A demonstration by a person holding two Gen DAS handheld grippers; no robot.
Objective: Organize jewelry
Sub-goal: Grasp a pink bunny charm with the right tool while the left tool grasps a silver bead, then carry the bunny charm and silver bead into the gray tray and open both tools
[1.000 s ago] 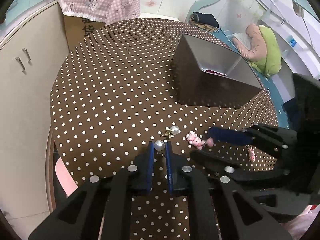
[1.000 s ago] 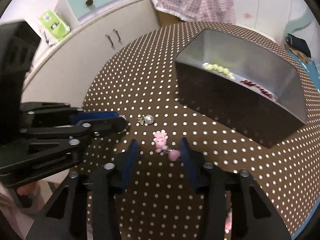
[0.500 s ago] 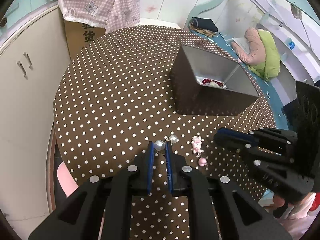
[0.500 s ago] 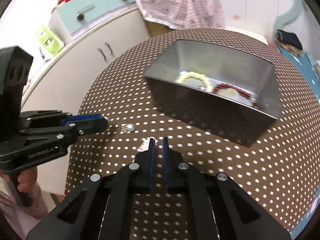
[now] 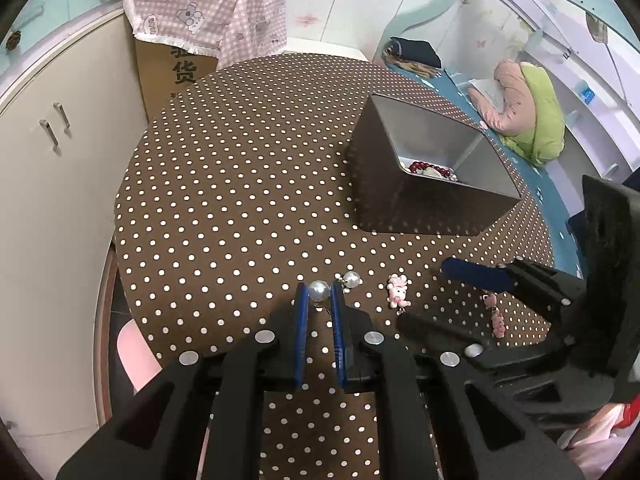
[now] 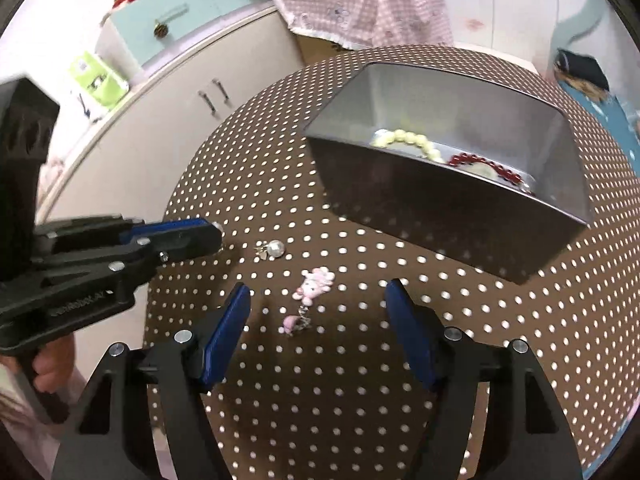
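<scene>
My left gripper (image 5: 319, 294) is shut on a pearl earring (image 5: 320, 290) just above the dotted tablecloth. A second pearl earring (image 5: 351, 279) lies just right of it, also in the right wrist view (image 6: 275, 249). A pink bear earring (image 6: 314, 286) lies on the cloth between the fingers of my right gripper (image 6: 318, 304), which is open above it. Its twin (image 5: 496, 316) lies under the right gripper in the left wrist view. The grey metal box (image 6: 436, 196) holds a cream bead bracelet (image 6: 408, 144) and a red bead bracelet (image 6: 492, 168).
The round table (image 5: 240, 184) has a brown white-dotted cloth. A cream cabinet (image 5: 52, 168) stands at the left. A cardboard box under a pink checked cloth (image 5: 204, 12) stands behind the table. A bed with a green and pink bundle (image 5: 532, 116) is at the right.
My right gripper was shut and raised half a second ago; now it is open and lower, around the pink bear earring. My left gripper has kept hold of the pearl earring.
</scene>
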